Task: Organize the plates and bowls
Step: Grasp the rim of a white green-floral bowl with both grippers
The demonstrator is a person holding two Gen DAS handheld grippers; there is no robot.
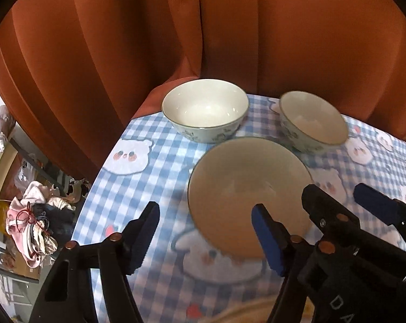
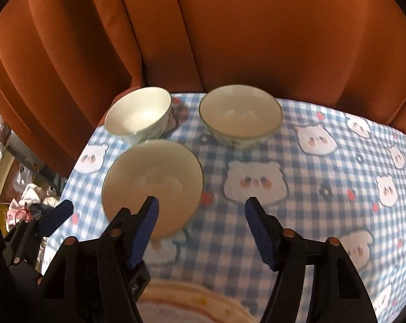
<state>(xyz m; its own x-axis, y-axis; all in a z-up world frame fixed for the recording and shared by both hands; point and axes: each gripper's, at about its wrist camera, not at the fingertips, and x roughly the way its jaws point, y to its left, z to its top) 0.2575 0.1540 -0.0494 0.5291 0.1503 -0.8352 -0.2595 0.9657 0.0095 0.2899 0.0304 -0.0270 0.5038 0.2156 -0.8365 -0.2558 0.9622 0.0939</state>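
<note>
Three white bowls with floral outsides stand on the blue checked tablecloth. One bowl is at the far edge and a second bowl is to its right. The third, nearest bowl sits just ahead of my left gripper, which hovers open; its right finger overlaps the bowl's near rim. My right gripper hangs open beside it. In the right wrist view the near bowl lies ahead-left of my open right gripper, with the two other bowls behind.
An orange curtain hangs right behind the table's far edge. A plate with an orange-stained rim lies below the right gripper. The table's left edge drops to a pile of clothes. Bare cloth stretches to the right.
</note>
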